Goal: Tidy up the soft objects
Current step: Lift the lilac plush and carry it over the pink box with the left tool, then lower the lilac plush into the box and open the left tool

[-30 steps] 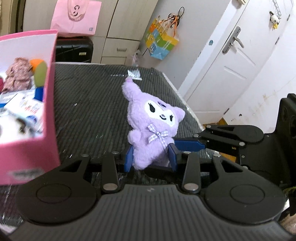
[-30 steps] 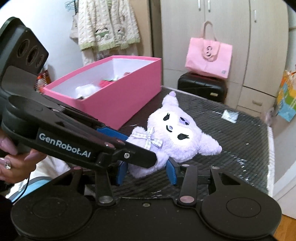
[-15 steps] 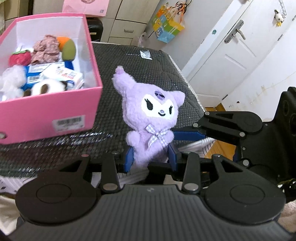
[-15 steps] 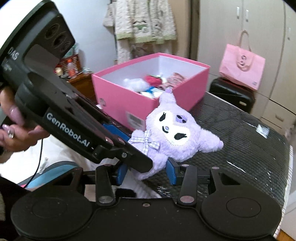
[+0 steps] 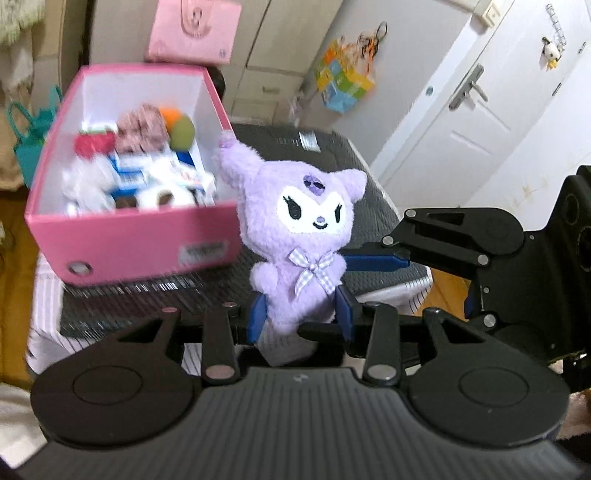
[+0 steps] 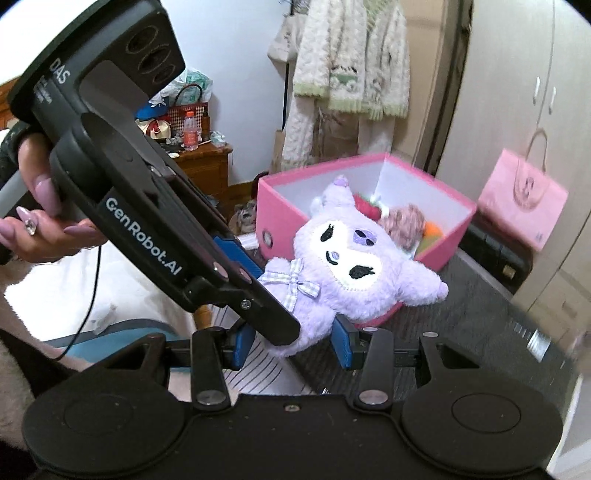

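A purple plush doll with a white face and a checked bow is held in the air by both grippers. My left gripper is shut on its lower body. My right gripper is shut on the same lower body from the other side; the doll lies tilted in that view. The open pink box stands on the black table just left of the doll and holds several soft toys. In the right wrist view the box is behind the doll.
The black table runs under and behind the doll. A white door is at the right, and a pink bag against cupboards behind. A black case and hanging cardigans show in the right wrist view.
Both grippers have lifted the doll off the table and carried it up towards the pink box. The box now sits lower and closer in both views.
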{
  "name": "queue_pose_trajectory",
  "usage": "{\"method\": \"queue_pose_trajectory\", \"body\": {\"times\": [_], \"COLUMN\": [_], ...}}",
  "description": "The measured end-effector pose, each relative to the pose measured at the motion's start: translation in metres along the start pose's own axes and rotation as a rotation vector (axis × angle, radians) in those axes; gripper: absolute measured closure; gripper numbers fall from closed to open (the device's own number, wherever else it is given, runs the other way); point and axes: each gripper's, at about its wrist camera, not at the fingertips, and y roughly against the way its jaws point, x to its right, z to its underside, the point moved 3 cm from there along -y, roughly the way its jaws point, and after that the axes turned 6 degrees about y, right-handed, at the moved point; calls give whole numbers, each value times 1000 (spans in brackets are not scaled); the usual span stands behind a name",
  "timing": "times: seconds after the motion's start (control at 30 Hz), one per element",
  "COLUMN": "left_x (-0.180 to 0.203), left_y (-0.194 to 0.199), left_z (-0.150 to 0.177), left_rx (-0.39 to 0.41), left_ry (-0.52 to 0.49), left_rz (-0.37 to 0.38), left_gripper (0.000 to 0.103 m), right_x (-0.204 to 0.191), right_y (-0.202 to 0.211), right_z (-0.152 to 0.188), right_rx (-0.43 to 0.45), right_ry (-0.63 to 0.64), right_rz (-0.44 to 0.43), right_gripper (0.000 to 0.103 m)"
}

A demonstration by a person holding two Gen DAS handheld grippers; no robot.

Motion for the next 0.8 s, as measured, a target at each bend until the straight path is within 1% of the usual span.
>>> {"method": "queue_pose_trajectory", "body": {"times": [0.13,0.23,0.37,0.47,0.6,0.7,0.8], "left_x": [-7,-13,-28,-43,-63,-71,-84], "left_y": [12,14,15,10,1,-5,-13], "left_z": [-12,-24,-43,-59,-80,-91,-107], "left_rx": [55,67,78,95,123,156,162], "left_ry": [-11,-27,-14,7,80,82,107], "left_rz": [-21,-47,-48,-39,-26,-33,-30], "left_gripper": [65,65,65,65,65,65,65], "right_x": [2,7,21,37,60,79,92], "right_y": [-6,-14,-29,-44,-62,-76,-88], "right_z": [-18,-29,-42,-51,-58,-63,-67], "right_rx": [28,32,38,52,103,132,149], "right_ry": [25,49,63,64,58,20,14], "right_rz": [14,26,27,29,6,-31,-40], "right_gripper": [54,54,54,54,53,53,53]}}
